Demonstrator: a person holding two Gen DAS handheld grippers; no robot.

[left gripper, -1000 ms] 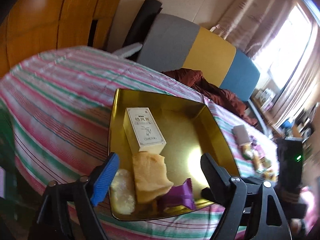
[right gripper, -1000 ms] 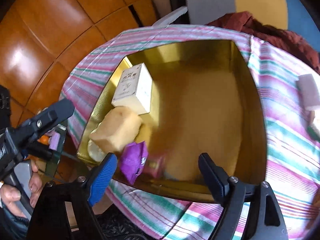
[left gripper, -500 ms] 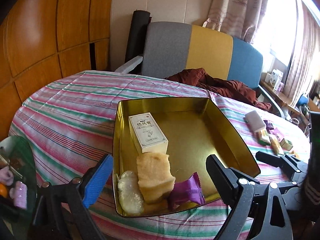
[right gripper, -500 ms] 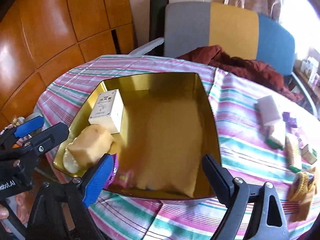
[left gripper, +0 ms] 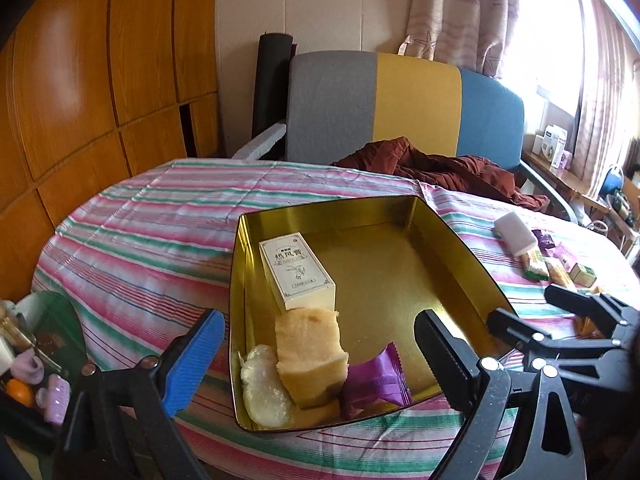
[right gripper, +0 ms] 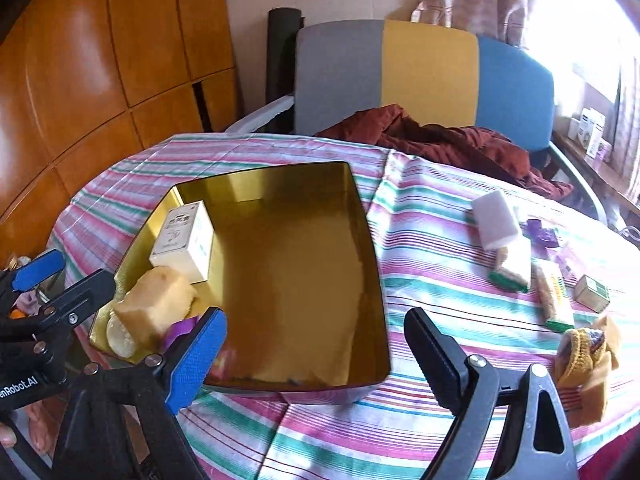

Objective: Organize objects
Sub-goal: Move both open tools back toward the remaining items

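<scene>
A gold tin tray sits on the striped tablecloth. It holds a cream box, a yellow sponge cake piece, a white wrapped round and a purple packet. My left gripper is open and empty, above the tray's near edge. My right gripper is open and empty, over the tray's near right part. Right of the tray lie a white block, green-ended bars, a small box and yellow wrapped pieces.
A grey, yellow and blue chair with a dark red cloth stands behind the table. A green container with small items sits at the left table edge. Wooden panels line the left wall.
Both grippers have pulled back and risen from the tray, staying open. The right gripper's view has swung right, bringing the loose items on the cloth into sight.
</scene>
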